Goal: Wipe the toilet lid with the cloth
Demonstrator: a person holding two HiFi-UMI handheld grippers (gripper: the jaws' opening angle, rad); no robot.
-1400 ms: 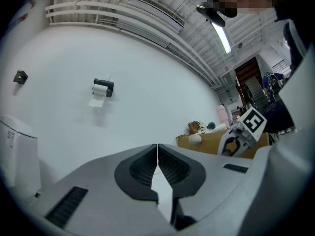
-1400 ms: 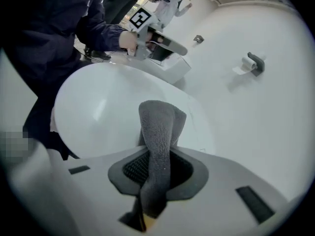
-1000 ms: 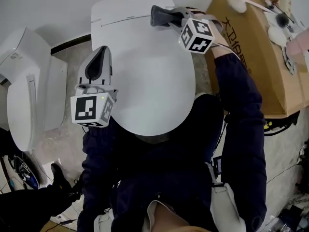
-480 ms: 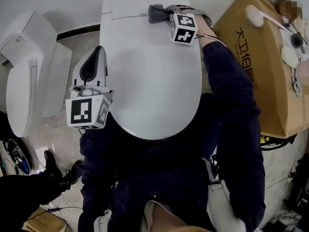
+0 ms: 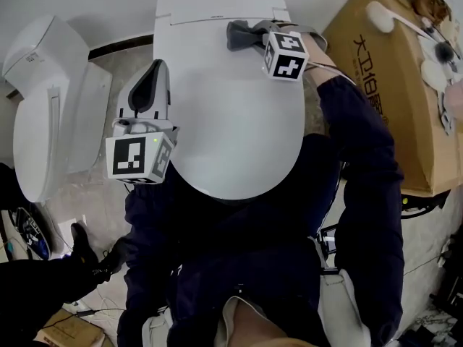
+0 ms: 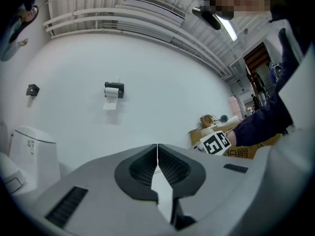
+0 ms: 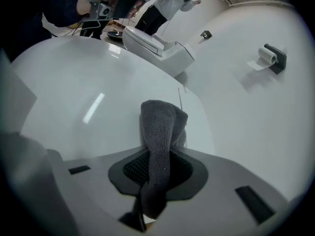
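A white toilet lid (image 5: 231,114) lies shut below me in the head view. My right gripper (image 5: 249,33) is shut on a grey cloth (image 5: 240,33) and holds it on the lid's far part, near the hinge. In the right gripper view the cloth (image 7: 160,132) sticks out from between the jaws and rests on the lid (image 7: 83,92). My left gripper (image 5: 148,92) hangs off the lid's left edge with its jaws shut and nothing between them; in its own view the left gripper (image 6: 157,156) points at the white wall.
A second white toilet (image 5: 51,107) stands to the left. A cardboard box (image 5: 398,85) with brushes on top sits to the right. A toilet roll holder (image 6: 113,90) hangs on the wall. Another person's dark shoe (image 5: 79,244) is at the lower left.
My right gripper with the cloth has shifted slightly right and toward me along the lid's far part. The left gripper has stayed beside the lid's left edge.
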